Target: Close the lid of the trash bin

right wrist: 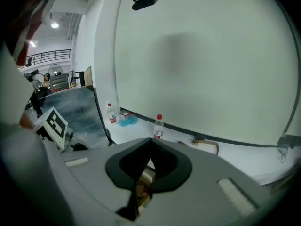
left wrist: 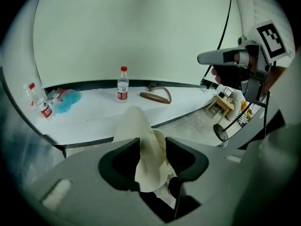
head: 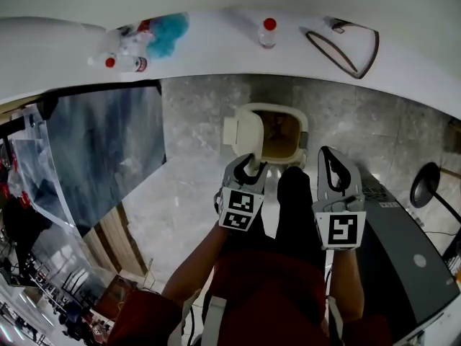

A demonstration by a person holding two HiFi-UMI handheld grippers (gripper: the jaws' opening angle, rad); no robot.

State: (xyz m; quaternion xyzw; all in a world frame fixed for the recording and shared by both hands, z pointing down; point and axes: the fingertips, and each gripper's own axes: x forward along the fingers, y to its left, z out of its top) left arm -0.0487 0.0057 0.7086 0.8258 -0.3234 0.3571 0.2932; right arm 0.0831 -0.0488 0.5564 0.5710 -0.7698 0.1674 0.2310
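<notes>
A cream trash bin [head: 288,137] stands on the grey floor below me, its mouth uncovered. Its lid [head: 242,133] stands upright at the bin's left side. My left gripper [head: 251,164] reaches to that lid. In the left gripper view the cream lid [left wrist: 141,145] runs between the two jaws, and my left gripper [left wrist: 151,149] is shut on its edge. My right gripper [head: 328,156] hangs just right of the bin, apart from it. In its own view my right gripper [right wrist: 150,143] has its tips together, shut, with nothing between them.
A white ledge [head: 216,45] beyond the bin carries a water bottle [head: 267,32], a blue cloth [head: 170,27], more bottles [head: 121,62] and a brown strap loop [head: 347,46]. A glossy dark panel [head: 108,150] leans at left. A grey case [head: 403,251] and black stand [head: 429,184] sit at right.
</notes>
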